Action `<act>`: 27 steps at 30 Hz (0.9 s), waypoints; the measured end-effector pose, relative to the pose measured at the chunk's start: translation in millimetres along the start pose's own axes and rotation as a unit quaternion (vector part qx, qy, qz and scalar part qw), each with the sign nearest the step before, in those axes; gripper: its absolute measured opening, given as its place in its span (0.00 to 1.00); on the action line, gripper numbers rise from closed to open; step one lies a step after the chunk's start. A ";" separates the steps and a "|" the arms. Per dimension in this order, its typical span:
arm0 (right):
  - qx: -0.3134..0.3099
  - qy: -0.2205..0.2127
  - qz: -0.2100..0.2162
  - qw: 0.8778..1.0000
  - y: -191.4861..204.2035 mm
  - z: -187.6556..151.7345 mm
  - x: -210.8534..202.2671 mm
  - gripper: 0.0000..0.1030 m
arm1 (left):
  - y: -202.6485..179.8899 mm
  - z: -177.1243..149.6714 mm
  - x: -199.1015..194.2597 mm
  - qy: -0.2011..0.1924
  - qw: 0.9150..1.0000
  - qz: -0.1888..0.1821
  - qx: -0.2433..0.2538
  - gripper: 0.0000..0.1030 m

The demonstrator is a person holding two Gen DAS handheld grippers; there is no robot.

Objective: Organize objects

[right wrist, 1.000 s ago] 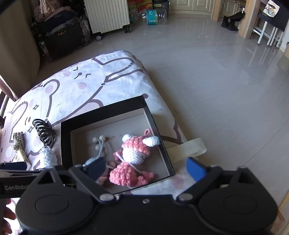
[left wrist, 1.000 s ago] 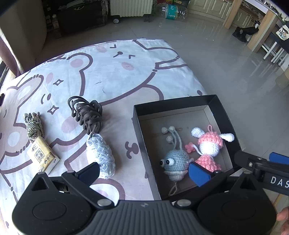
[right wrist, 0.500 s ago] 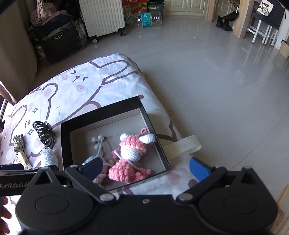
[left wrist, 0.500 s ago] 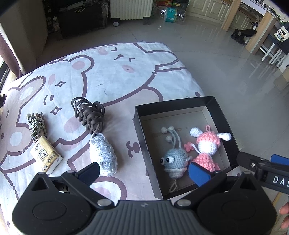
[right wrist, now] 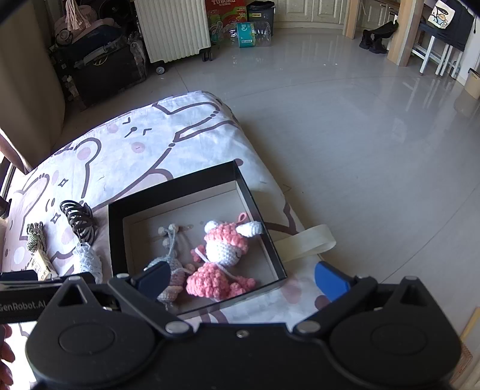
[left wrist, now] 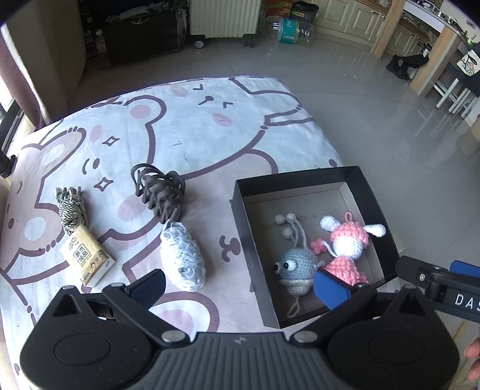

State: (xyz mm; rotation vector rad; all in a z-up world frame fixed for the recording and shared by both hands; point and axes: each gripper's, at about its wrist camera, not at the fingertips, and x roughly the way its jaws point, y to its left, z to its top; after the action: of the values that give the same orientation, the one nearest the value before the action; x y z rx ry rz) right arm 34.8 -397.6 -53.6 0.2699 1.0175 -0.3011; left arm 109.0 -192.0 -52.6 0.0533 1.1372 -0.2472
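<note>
A black open box (left wrist: 300, 178) (right wrist: 168, 192) lies on the bear-print sheet (left wrist: 186, 126). Inside it rest a grey crochet toy (left wrist: 297, 265) (right wrist: 171, 264) and a pink-and-white crochet doll (left wrist: 349, 240) (right wrist: 223, 249). Left of the box lie a pale mesh pouch (left wrist: 183, 258) (right wrist: 88, 261), a dark hair claw (left wrist: 159, 192) (right wrist: 78, 220), a striped cord bundle (left wrist: 70, 207) (right wrist: 36, 240) and a small tissue packet (left wrist: 87, 255). My left gripper (left wrist: 238, 288) hangs open above the box's near-left edge. My right gripper (right wrist: 240, 277) is open over the box's near side, holding nothing.
The sheet's right edge drops to a shiny tiled floor (right wrist: 360, 135). A cream strap (right wrist: 306, 241) sticks out beside the box. A white radiator (right wrist: 172, 27), dark bags (right wrist: 99, 66) and wooden furniture (right wrist: 402, 30) stand far back. A hand (left wrist: 474, 357) shows at the lower right.
Both grippers have pulled back and risen a little, so the box and the items on the sheet look farther off. Nothing on the sheet moved; both stay open.
</note>
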 end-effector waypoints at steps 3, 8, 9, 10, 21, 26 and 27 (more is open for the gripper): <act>0.001 -0.001 0.000 1.000 1.1 -0.2 -0.5 1.00 | 5.5 -0.9 -1.4 0.000 1.000 0.004 -0.005 1.00; 0.005 -0.004 0.004 1.000 4.9 -0.5 -0.7 1.00 | 18.3 -1.1 -5.9 -0.004 1.000 0.009 -0.018 1.00; 0.003 -0.003 0.007 1.000 6.8 -0.2 -0.5 1.00 | 21.2 -1.0 -7.2 -0.005 1.000 0.010 -0.020 1.00; 0.002 -0.004 0.009 1.000 8.8 0.0 -0.6 1.00 | 24.3 -0.9 -8.9 -0.008 1.000 0.012 -0.023 1.00; -0.010 -0.011 0.040 0.999 45.7 1.3 -1.1 1.00 | 71.2 -4.9 -28.5 -0.025 0.997 0.040 -0.061 1.00; -0.033 -0.013 0.059 0.998 73.8 1.3 -2.1 1.00 | 98.7 -11.2 -37.4 -0.029 0.994 0.054 -0.086 1.00; -0.037 -0.014 0.062 0.997 79.4 1.0 -2.6 1.00 | 103.7 -12.7 -38.9 -0.029 0.994 0.057 -0.091 1.00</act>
State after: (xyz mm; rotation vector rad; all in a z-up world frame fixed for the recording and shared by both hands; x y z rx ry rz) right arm 63.6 -324.1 -44.5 0.2600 0.9782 -0.1529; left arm 105.3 -82.6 -31.4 -0.0500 1.0900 -0.0437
